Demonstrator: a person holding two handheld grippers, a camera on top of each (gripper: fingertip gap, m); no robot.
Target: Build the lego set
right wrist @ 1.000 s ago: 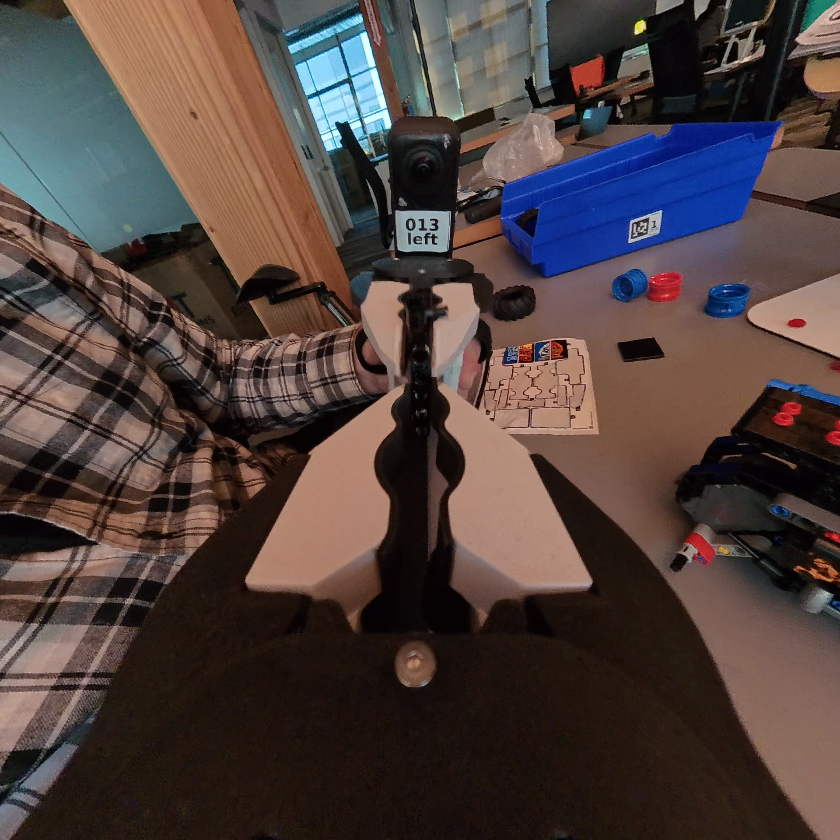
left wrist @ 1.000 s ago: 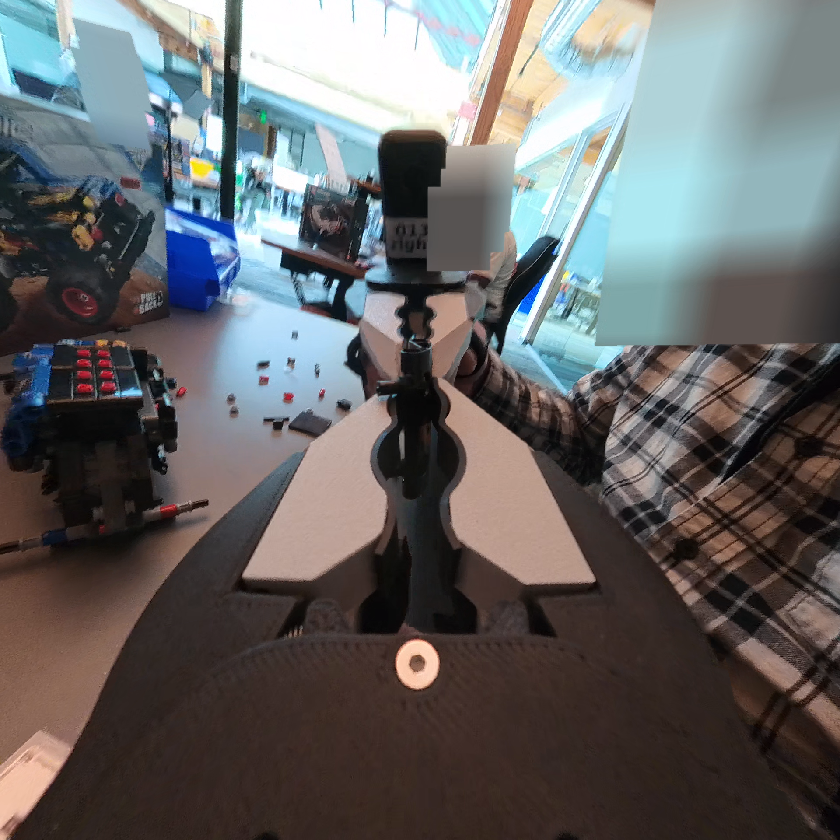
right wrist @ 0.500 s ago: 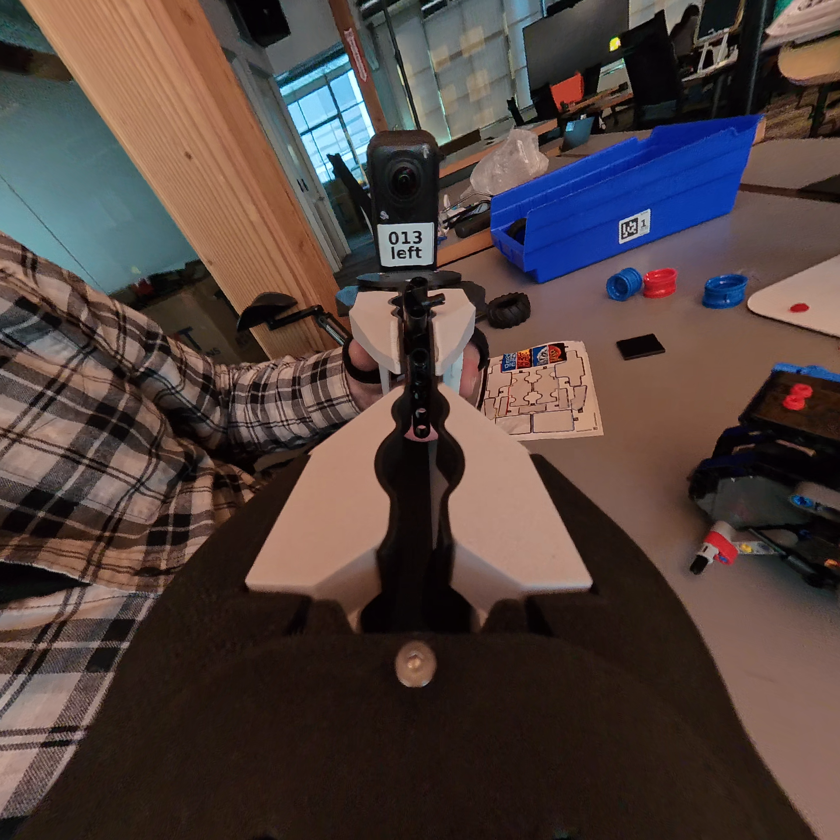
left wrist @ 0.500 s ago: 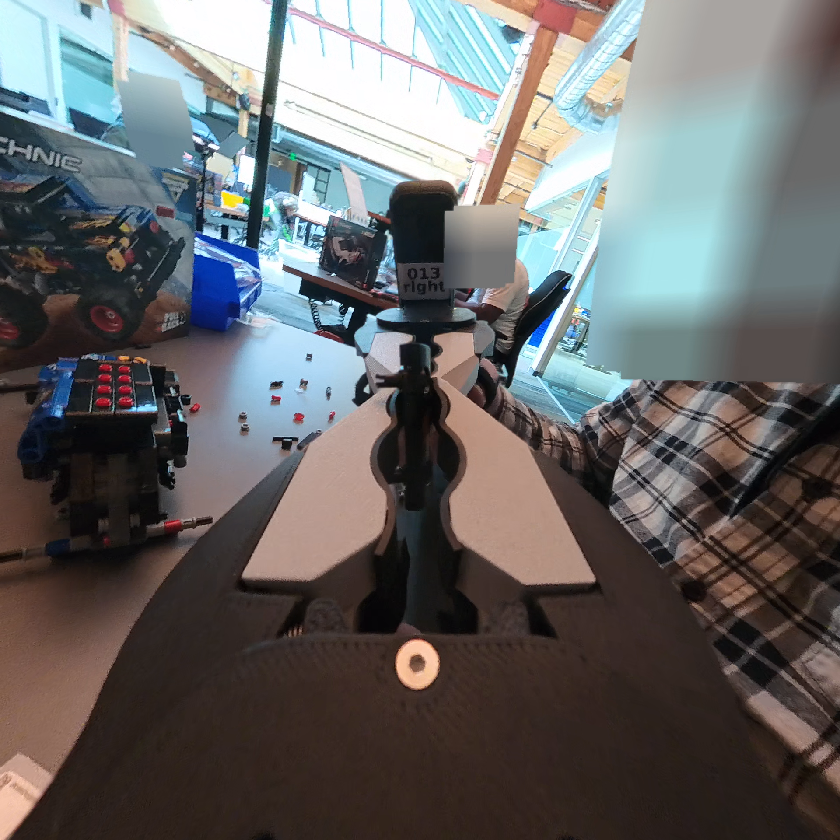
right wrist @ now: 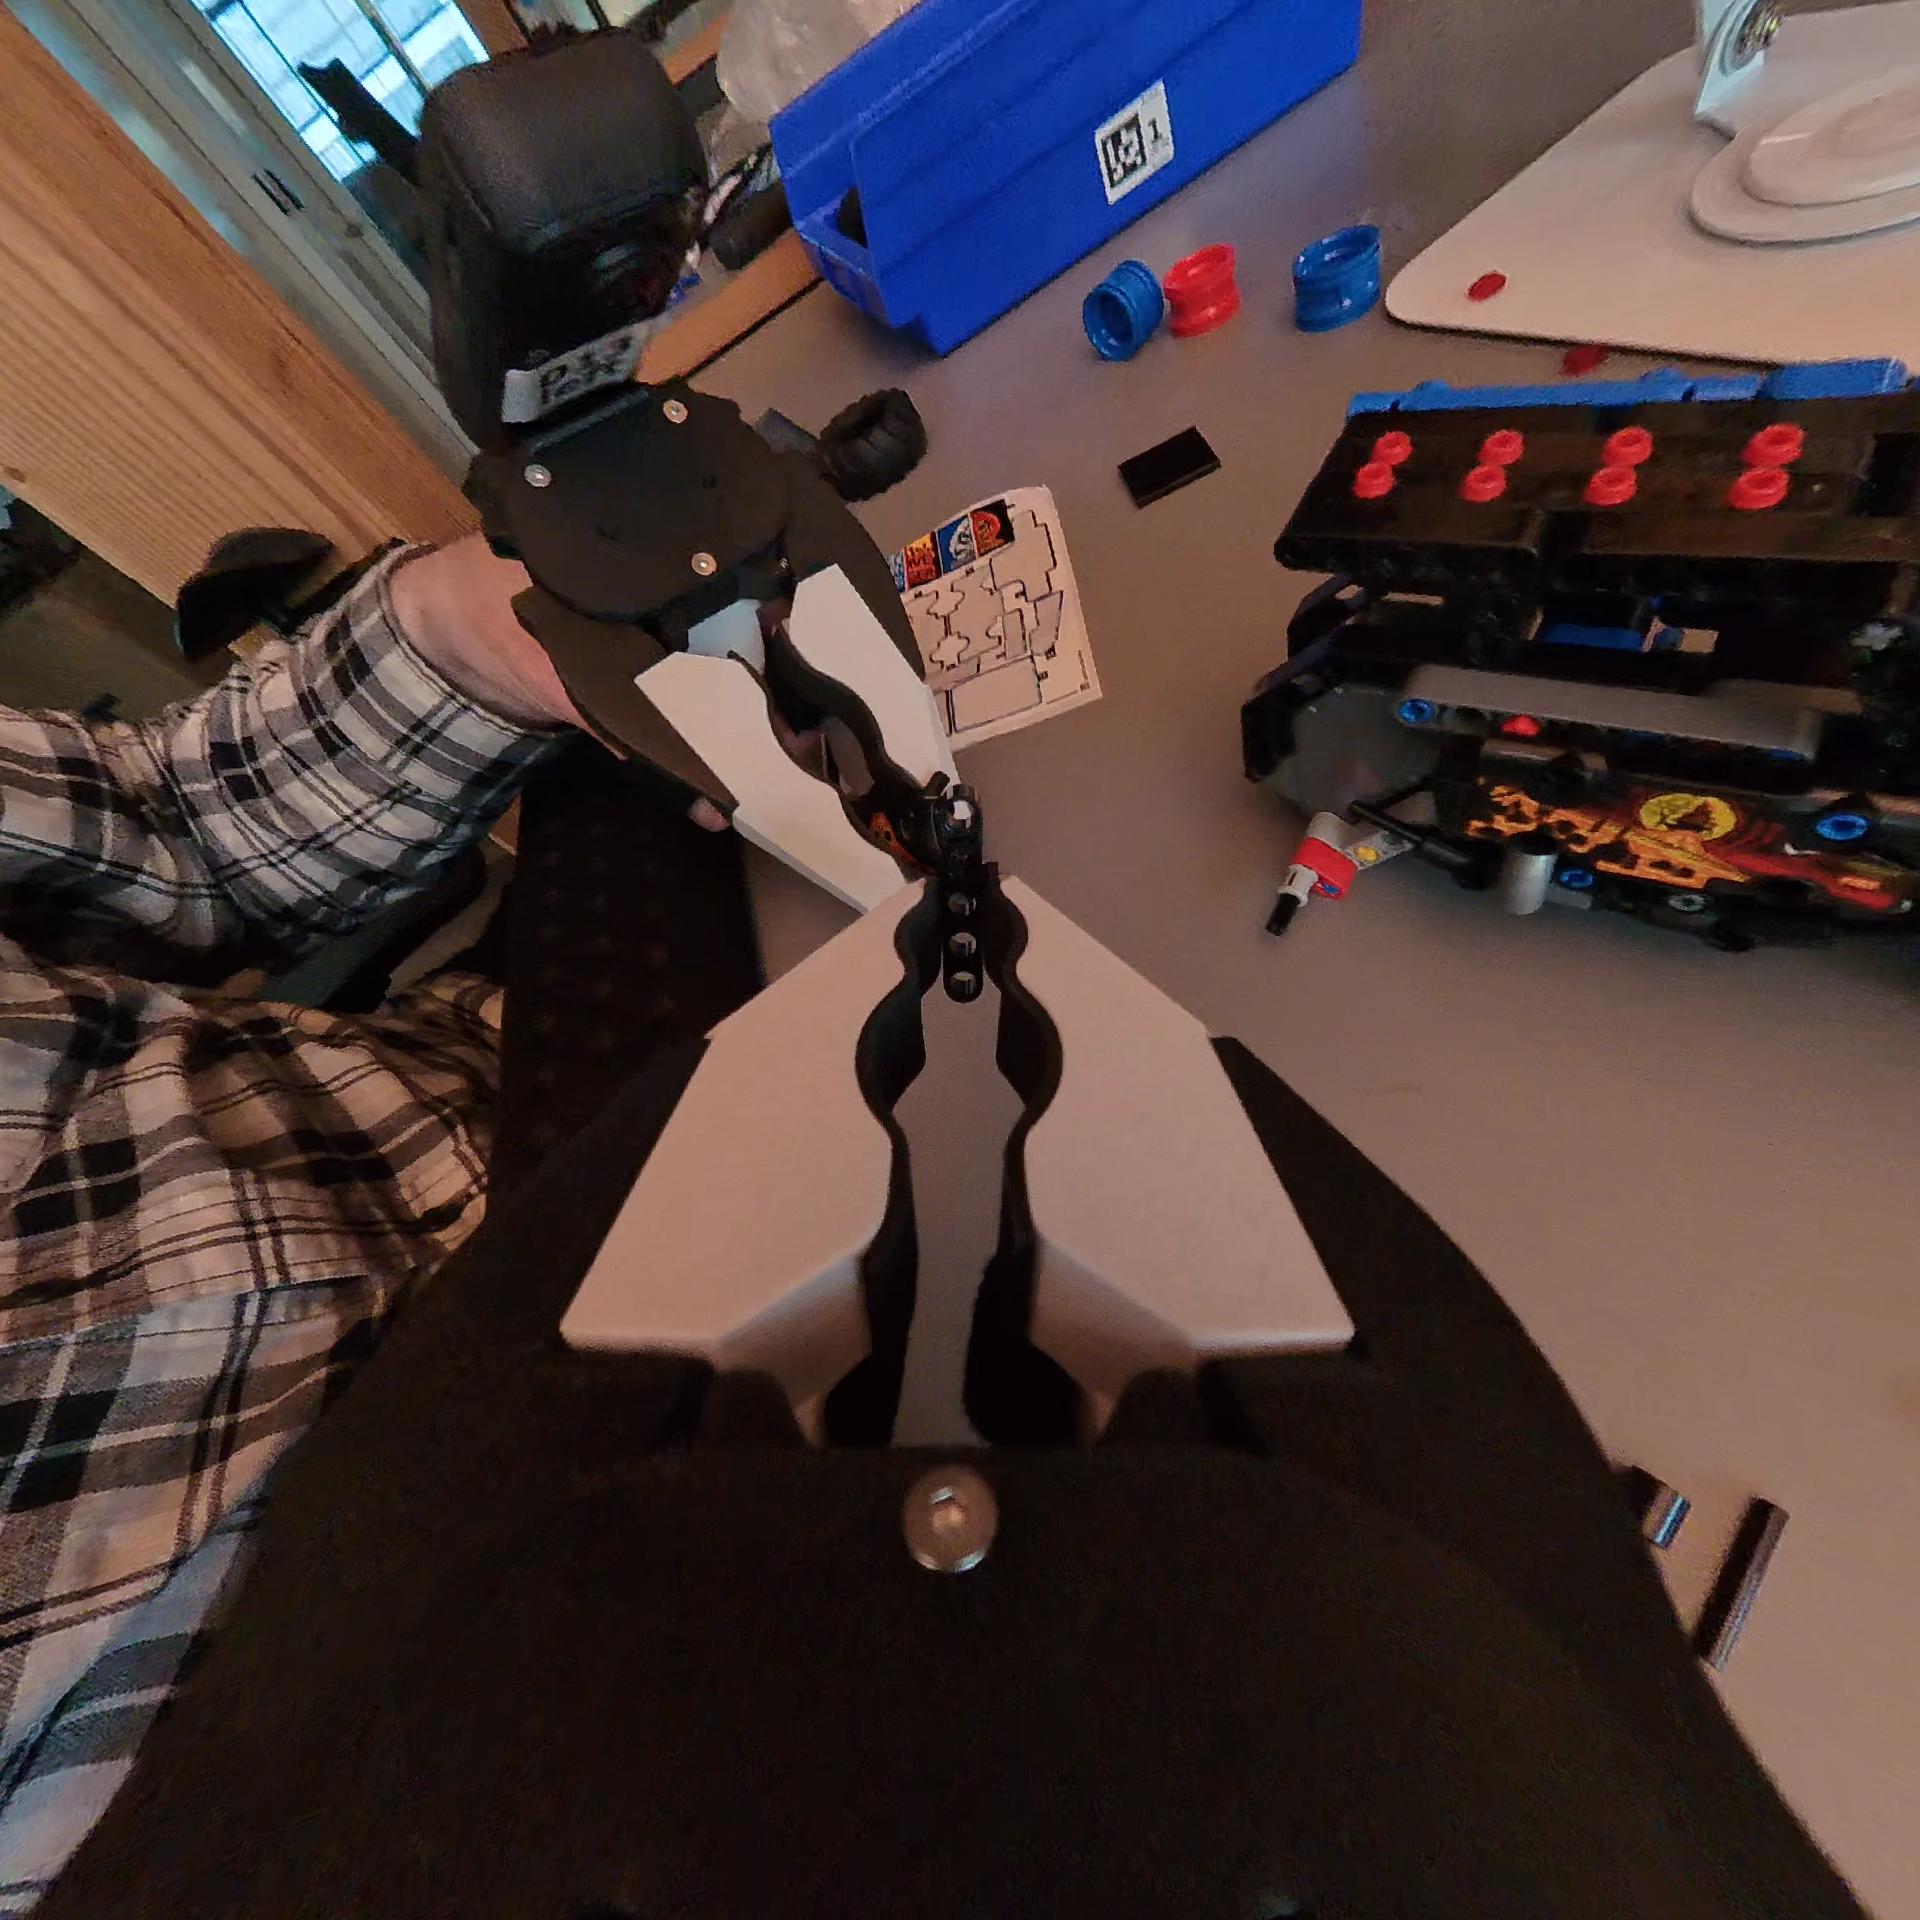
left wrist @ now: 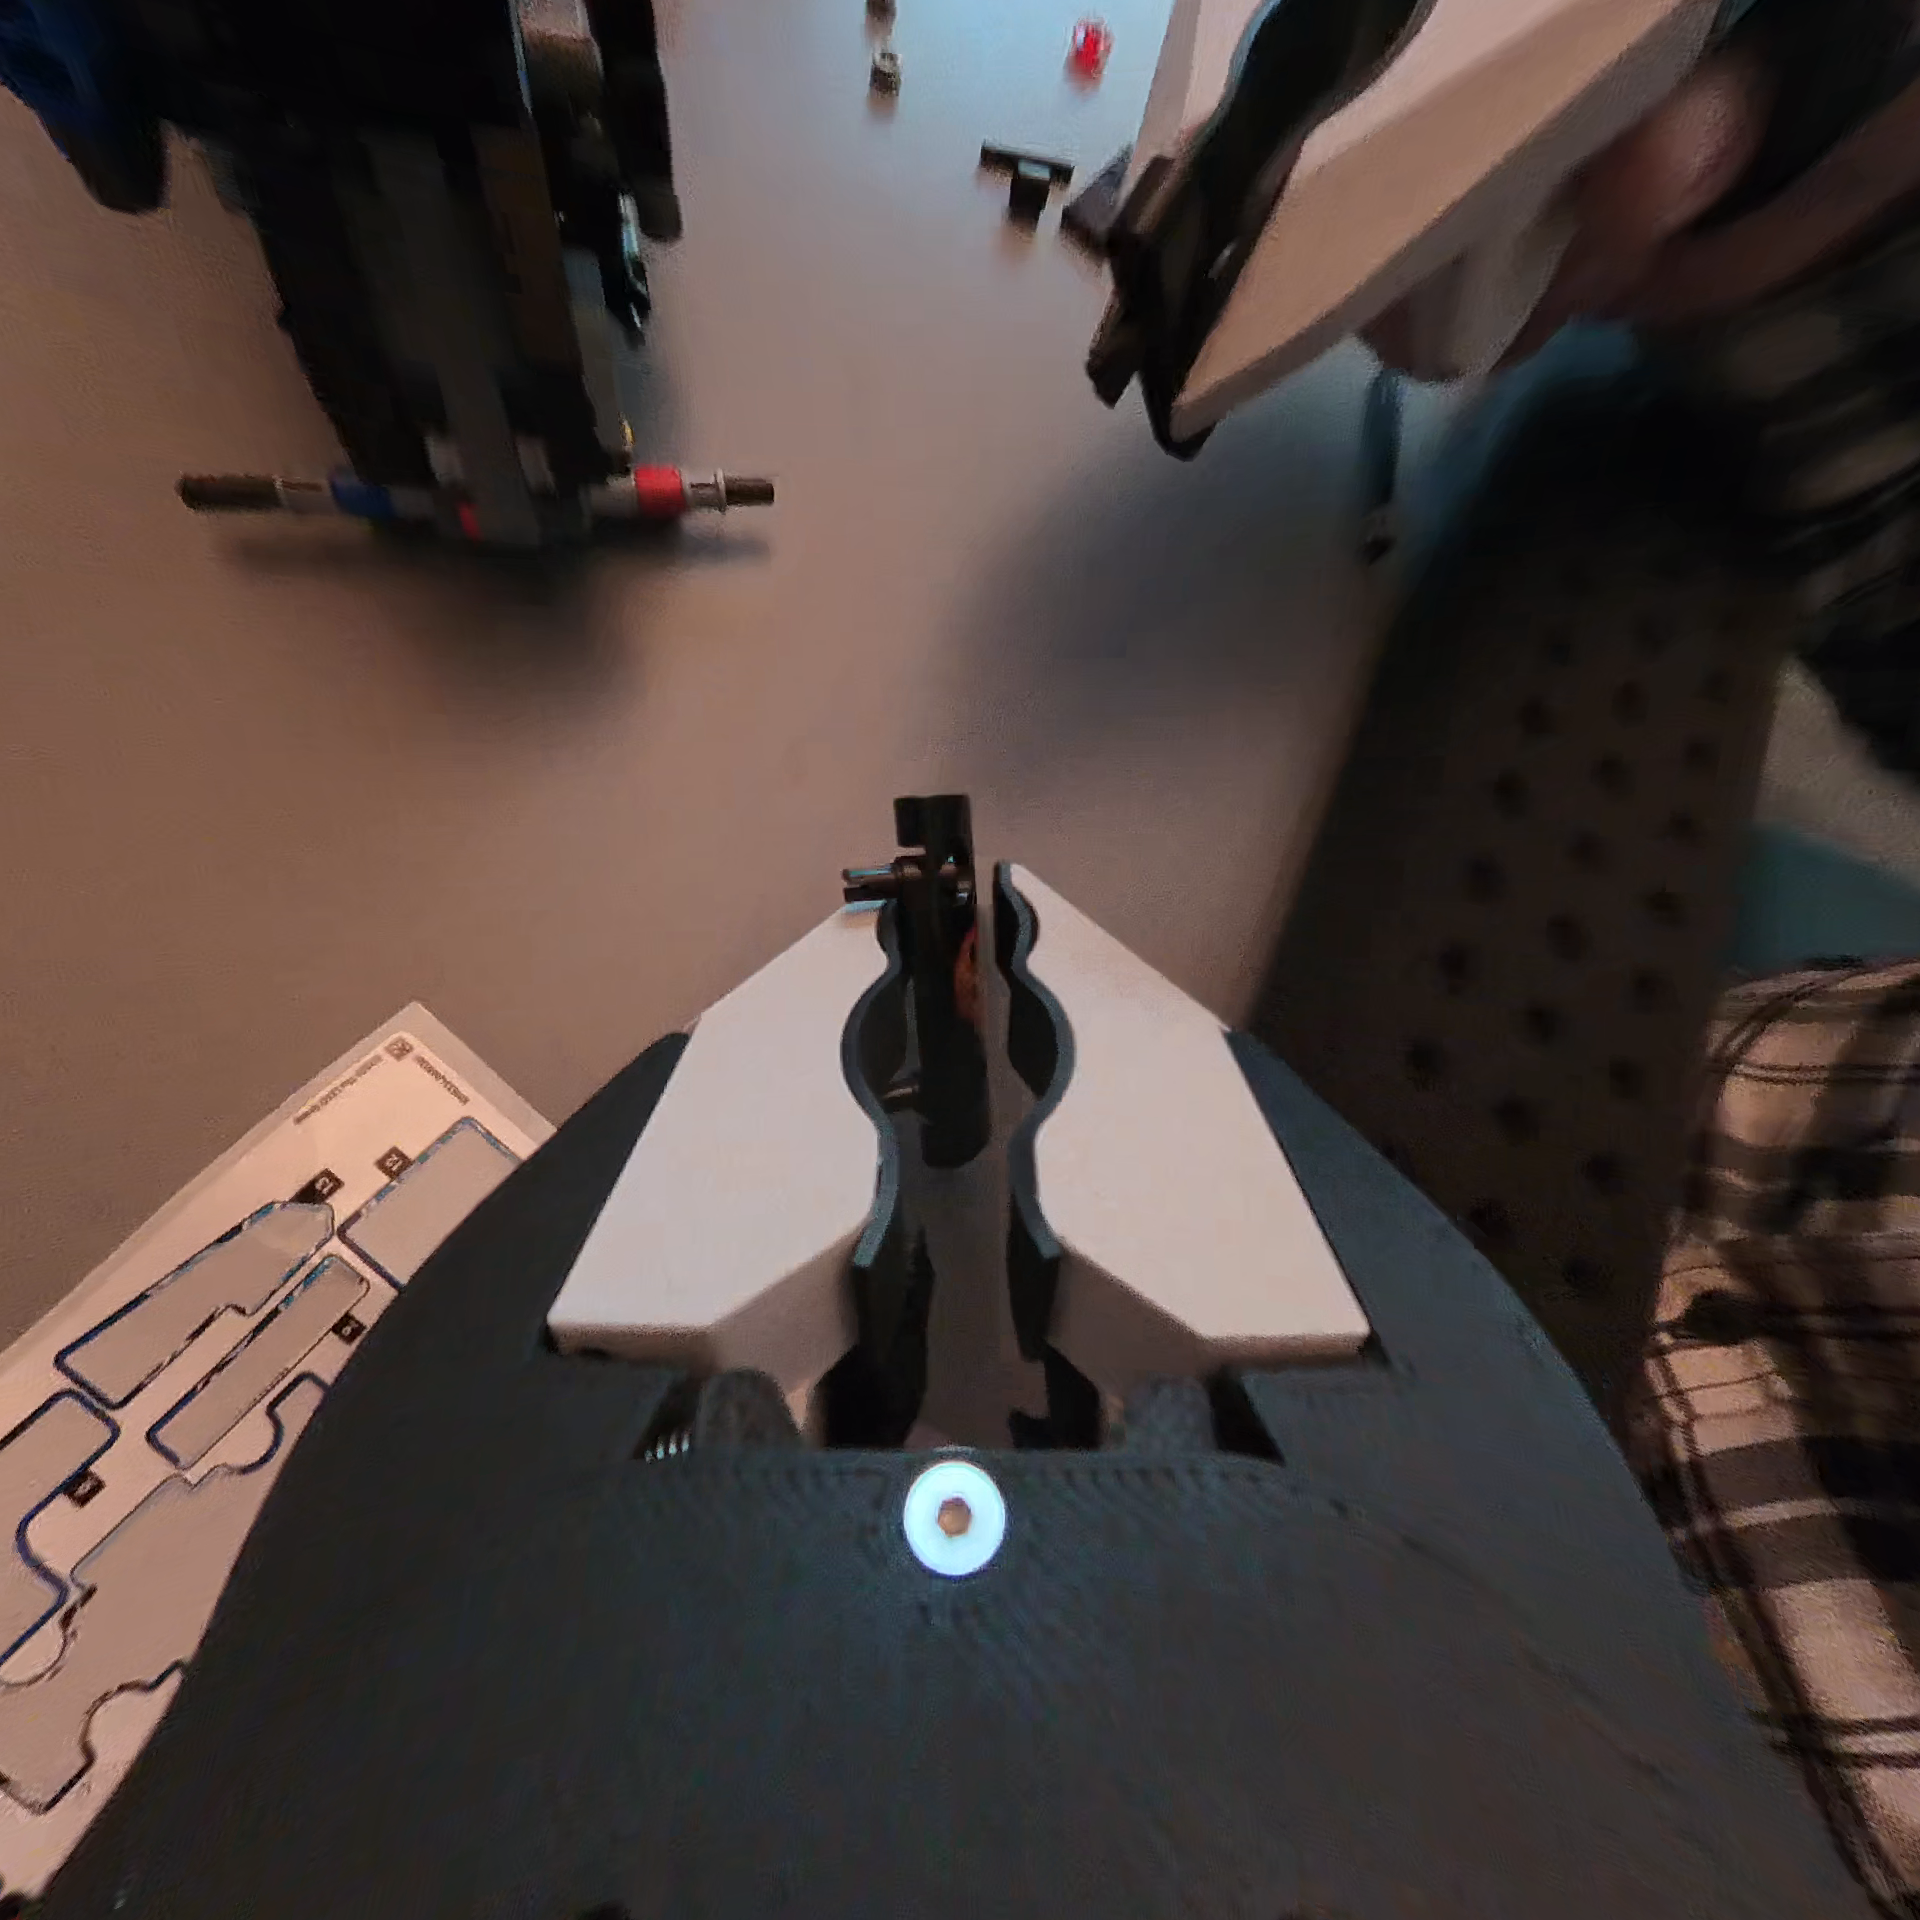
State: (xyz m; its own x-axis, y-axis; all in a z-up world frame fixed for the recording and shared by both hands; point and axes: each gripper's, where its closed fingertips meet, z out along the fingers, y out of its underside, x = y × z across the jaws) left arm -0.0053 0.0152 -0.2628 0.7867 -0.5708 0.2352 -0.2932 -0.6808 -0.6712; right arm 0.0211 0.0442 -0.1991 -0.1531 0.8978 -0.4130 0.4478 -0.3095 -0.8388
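Observation:
My left gripper (left wrist: 940, 883) is shut on a black lego piece (left wrist: 935, 966) with a small pin sticking out at its tip, and it points down at the table. In the right wrist view this piece (right wrist: 883, 826) carries an orange sticker. My right gripper (right wrist: 956, 894) is shut on a black beam with holes (right wrist: 961, 951). There the two pieces' ends look close together, but in the left wrist view the right gripper (left wrist: 1143, 384) is apart, up and to the right. The half-built black and blue truck (right wrist: 1610, 644) stands on the grey table, also showing in the left wrist view (left wrist: 447, 260).
A sticker sheet (left wrist: 208, 1299) lies at the table's near edge, also seen in the right wrist view (right wrist: 997, 623). A blue bin (right wrist: 1039, 135), blue and red wheel rims (right wrist: 1200, 291), a black tyre (right wrist: 873, 442), a black tile (right wrist: 1169, 464) and a white board (right wrist: 1662, 260) lie beyond. Small loose parts (left wrist: 1029, 171) are scattered. My hands' fingertips stand some 8 cm from each other.
Both grippers were level and facing each other with the pieces end to end. Now both tilt down toward the table, and the left gripper has swung to an angle.

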